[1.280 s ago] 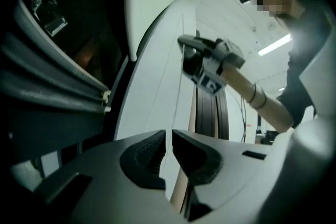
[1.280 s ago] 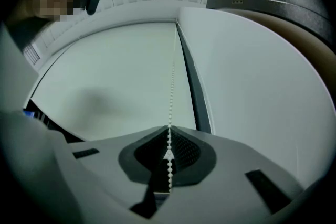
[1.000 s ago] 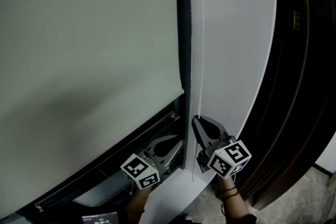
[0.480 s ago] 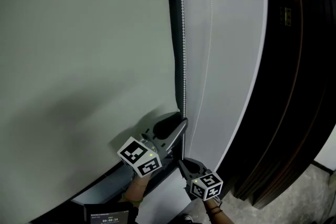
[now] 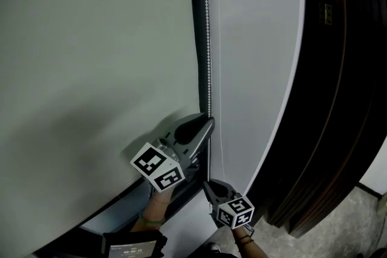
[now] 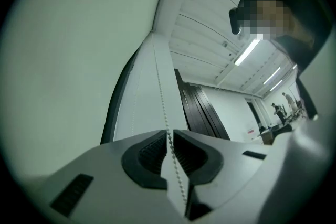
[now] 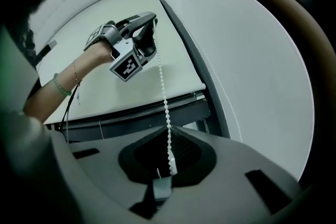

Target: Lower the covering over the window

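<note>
Now the left gripper (image 5: pixel 208 122) and the nearer right gripper (image 5: pixel 209 185) are both clamping the white beaded pull chain (image 5: pixel 208 39); pulling straight downward is looking safest.

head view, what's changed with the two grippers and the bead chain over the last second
The right gripper has come down along the bead chain, still shut on it. The left gripper has risen from below the blind to the chain, above the right one, and closed on it. The blind's lower edge shows no clear shift, and the camera itself has moved.
</note>
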Tool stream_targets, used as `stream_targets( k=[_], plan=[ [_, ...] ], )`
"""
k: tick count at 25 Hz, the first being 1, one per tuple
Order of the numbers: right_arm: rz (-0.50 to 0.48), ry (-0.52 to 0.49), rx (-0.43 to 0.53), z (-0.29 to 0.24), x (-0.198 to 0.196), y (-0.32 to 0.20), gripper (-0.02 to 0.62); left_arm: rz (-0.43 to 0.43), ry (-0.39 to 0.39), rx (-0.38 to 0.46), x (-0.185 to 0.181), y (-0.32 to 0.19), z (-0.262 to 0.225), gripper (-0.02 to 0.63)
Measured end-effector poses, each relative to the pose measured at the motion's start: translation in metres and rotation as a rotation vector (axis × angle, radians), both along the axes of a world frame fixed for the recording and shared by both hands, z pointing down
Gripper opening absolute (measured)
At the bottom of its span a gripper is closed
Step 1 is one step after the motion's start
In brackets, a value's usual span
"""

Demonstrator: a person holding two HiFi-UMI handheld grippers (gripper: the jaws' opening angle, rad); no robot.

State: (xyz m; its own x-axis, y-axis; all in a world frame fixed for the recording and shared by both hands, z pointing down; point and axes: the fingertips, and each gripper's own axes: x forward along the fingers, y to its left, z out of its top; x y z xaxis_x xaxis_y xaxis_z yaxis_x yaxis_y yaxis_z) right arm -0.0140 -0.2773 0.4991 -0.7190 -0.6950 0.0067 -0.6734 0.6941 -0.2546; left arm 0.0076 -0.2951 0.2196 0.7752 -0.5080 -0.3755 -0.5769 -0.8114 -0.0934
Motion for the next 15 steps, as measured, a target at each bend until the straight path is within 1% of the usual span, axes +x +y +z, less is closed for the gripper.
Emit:
stream_targets(
  k=[1, 3, 6, 7, 8, 10, 11, 12, 15],
  plan=[
    [0.0, -0.001, -0.001, 0.0, 0.0, 0.001, 0.018, -0.003, -0.012, 0.004, 0.001, 0.0, 0.0, 0.026],
    [0.005, -0.004, 0.0, 0.0, 0.0, 0.001, 0.018, -0.003, -0.011, -0.001, 0.001, -0.001, 0.0, 0.018],
    [0.018, 0.001, 0.006, -0.001, 0.002, 0.001, 0.018, 0.008, 0.021, -0.03, -0.003, -0.002, 0.0, 0.012],
    [0.019, 0.01, 0.007, 0.0, 0.003, 0.001, 0.018, 0.006, 0.021, -0.033, -0.004, -0.002, 0.0, 0.012],
    [0.019, 0.029, 0.004, 0.002, 0.002, 0.001, 0.018, -0.001, 0.008, -0.033, -0.004, -0.003, 0.003, 0.011],
    [0.02, 0.1, -0.021, 0.02, 0.0, 0.003, 0.018, -0.022, -0.061, -0.038, 0.0, -0.006, 0.024, 0.011],
    [0.025, 0.132, -0.042, 0.034, 0.0, 0.005, 0.018, -0.03, -0.099, -0.053, 0.002, -0.008, 0.04, 0.011],
    [0.032, 0.147, -0.067, 0.051, 0.002, 0.007, 0.018, -0.03, -0.116, -0.08, 0.004, -0.01, 0.057, 0.011],
    [0.056, 0.152, -0.161, 0.095, 0.011, 0.018, 0.018, -0.003, -0.066, -0.192, 0.001, -0.008, 0.101, 0.011]
  ],
)
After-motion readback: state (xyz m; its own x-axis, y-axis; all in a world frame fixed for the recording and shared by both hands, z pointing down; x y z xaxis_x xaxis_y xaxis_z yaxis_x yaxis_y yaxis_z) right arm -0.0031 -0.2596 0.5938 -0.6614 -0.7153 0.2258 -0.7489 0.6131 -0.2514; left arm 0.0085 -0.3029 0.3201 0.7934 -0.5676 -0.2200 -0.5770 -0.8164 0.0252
